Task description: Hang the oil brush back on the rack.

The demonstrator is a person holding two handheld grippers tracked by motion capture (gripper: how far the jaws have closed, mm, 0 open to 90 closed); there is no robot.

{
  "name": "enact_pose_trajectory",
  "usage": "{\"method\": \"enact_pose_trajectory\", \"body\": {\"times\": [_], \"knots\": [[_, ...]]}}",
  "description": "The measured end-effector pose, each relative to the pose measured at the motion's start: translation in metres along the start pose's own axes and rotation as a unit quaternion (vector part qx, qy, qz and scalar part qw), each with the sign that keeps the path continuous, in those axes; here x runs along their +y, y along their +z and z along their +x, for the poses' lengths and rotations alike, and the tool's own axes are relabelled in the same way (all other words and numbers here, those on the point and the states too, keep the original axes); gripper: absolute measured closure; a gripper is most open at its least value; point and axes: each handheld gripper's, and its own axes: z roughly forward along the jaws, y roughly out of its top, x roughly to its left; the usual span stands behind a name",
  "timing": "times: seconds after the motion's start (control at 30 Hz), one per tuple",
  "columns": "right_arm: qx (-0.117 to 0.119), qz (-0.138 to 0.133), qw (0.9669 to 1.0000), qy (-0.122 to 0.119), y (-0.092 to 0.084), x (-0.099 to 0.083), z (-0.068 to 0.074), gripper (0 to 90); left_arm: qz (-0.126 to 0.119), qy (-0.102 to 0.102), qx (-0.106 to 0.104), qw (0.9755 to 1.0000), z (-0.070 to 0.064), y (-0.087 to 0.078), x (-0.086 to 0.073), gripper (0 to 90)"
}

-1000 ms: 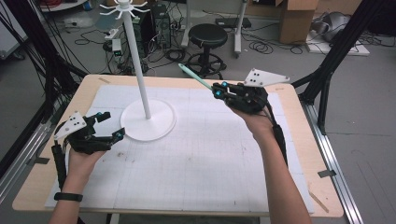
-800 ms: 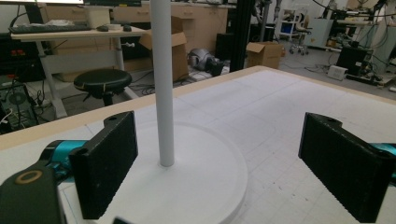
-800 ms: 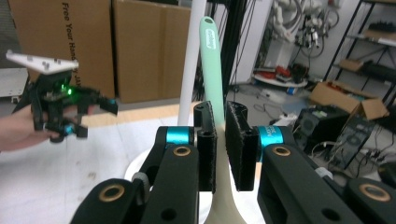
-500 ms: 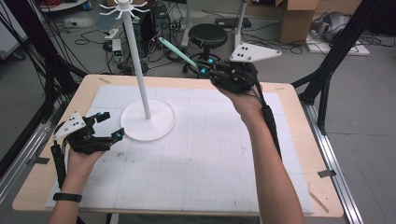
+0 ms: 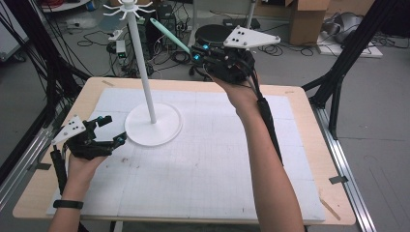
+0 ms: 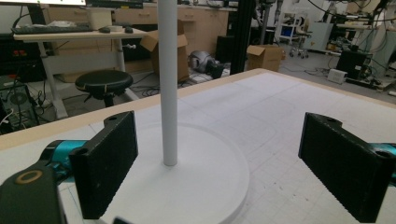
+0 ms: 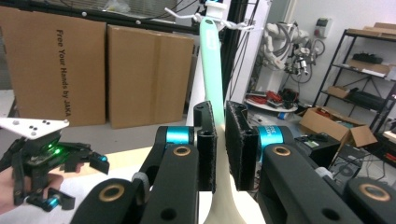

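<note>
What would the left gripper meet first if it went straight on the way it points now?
Probably the white pole of the stand: in the left gripper view it rises between the open fingers of the left gripper, over the round base. Depth is unclear.

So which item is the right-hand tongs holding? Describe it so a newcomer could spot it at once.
Start at the tall white stand with the round base on the table's white mat. To its right, raised above the far table edge, the right tongs are shut on a long slim utensil. Its mint-green handle points toward the stand's hooked top, and it is the one coloured piece beside the white pole.
</note>
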Motion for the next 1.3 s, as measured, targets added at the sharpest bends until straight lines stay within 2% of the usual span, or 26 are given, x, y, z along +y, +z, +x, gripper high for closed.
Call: {"method": "enact_pose_trajectory", "body": {"times": [0.37, 0.8, 1.3], "knots": [[-0.001, -0.005, 1.0000, -0.006, 0.012, 0.008, 0.007, 83.7, -0.003, -0.001, 0.001, 1.0000, 0.001, -0.003, 0.000, 12.5], [-0.002, -0.001, 1.0000, -0.010, 0.019, 0.007, 0.011, 83.6, -0.003, -0.002, 0.001, 1.0000, 0.002, -0.004, 0.000, 12.4], [-0.020, 0.009, 0.9997, -0.015, 0.026, 0.004, 0.013, 83.6, -0.004, -0.004, 0.001, 1.0000, 0.003, -0.004, 0.000, 12.4]]}}
